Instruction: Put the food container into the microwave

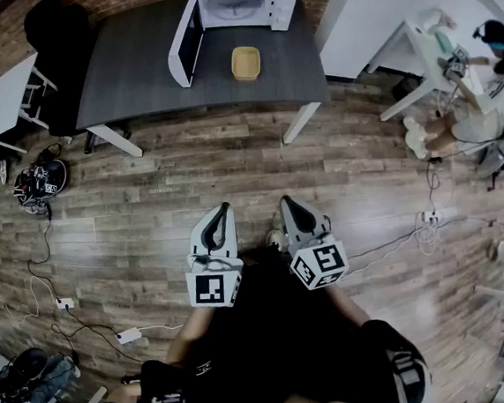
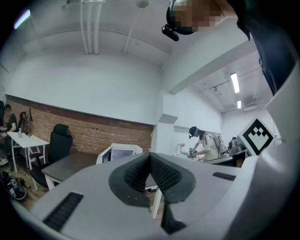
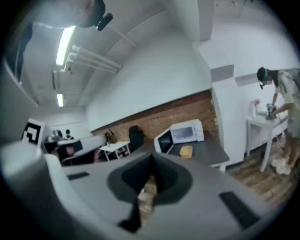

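Yellow food container (image 1: 246, 63) sits on the dark surface (image 1: 125, 84) before the open microwave (image 1: 235, 3), at twelve o'clock and well apart; the right tool (image 1: 288, 206) looks marginally nearer. Left gripper view: left tool (image 2: 150, 158) pressed closed, empty. Right gripper view: closed too (nothing held), container at one o'clock.

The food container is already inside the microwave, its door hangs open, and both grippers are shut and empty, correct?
Not quite. The food container sits on the dark table in front of the microwave, not inside it; the head view shows this. The door is open, and the left gripper and right gripper are shut and empty.
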Demonstrator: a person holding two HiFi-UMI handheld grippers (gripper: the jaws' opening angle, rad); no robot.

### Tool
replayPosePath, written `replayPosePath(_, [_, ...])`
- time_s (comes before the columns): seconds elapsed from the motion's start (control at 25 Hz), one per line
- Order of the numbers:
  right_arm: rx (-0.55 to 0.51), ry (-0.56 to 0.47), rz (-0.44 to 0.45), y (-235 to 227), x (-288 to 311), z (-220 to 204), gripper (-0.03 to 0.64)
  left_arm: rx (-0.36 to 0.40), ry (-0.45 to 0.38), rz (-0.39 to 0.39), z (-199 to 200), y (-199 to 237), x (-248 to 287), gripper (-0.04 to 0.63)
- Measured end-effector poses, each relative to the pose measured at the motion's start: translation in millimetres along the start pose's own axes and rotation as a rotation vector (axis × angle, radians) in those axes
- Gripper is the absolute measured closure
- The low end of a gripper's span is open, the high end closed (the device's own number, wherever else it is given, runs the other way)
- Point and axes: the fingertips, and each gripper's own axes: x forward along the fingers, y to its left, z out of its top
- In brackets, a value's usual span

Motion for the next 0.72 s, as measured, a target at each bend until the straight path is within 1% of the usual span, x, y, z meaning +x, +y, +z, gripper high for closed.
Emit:
replayPosePath(0.36, [0.010, 0.001, 0.006, -5.5, 3.1, 1.7, 0.584, 0.002, -0.002, -0.003, -2.3, -3.6, 8.9, 0.561])
replayPosePath(0.56, [0.031, -0.017, 0.023, -14.4, 1.7, 7.3, 0.584, 0.009, 0.002, -0.003, -3.0, -13.7, 18.2, 0.561])
replayPosePath(0.72, [0.026, -0.004, 0.042, -29.7, -0.5, 8.2, 0.583, 0.020, -0.003, 0.003, -2.8, -28.7, 31.0, 0.561])
